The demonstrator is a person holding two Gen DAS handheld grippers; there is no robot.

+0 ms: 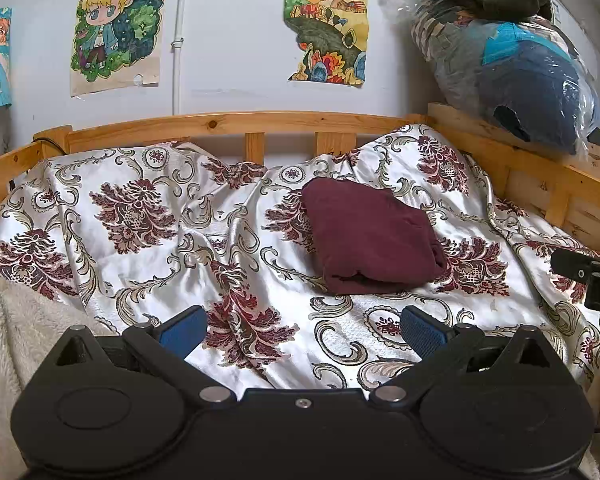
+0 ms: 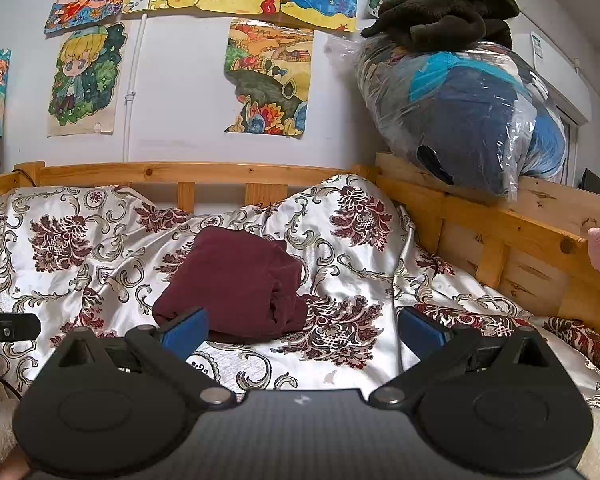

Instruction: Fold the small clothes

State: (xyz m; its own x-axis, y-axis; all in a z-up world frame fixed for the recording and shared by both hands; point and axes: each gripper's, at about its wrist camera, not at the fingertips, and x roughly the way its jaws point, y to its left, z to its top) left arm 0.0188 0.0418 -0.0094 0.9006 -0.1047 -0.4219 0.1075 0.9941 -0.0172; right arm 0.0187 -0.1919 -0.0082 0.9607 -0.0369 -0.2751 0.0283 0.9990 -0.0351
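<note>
Maroon cloth (image 1: 372, 236), folded into a thick bundle, lay on the bed cover (image 1: 140, 240), a shiny white sheet with dark red flowers and grey scrolls. The bundle sat toward the far side of the bed, not far from the wooden headboard (image 1: 228, 124), and somewhat nearer to the right rail (image 2: 500, 248) than to the left edge. Its layered, folded edges faced the near side of the bed.

Both tools were released. The left gripper (image 1: 302, 330) hovered over the cover near the front edge of the bed, its blue pads (image 1: 184, 330) wide apart and holding nothing; the cloth was ahead of it and a little to the right, not touching. The right gripper (image 2: 302, 330) was also spread wide and empty. In its view the bundle lay just ahead of the left pad (image 2: 186, 330), which overlapped the near edge of the cloth, but I could not tell if it touched.

A fluffy cream blanket (image 1: 16, 340) showed at the near left corner of the bed. Coloured drawings (image 2: 86, 80) were stuck on the white wall behind the headboard. On the right rail rested a clear plastic bag (image 2: 472, 120) full of blue and dark textiles, with a dark fleece (image 2: 444, 12) on top.
</note>
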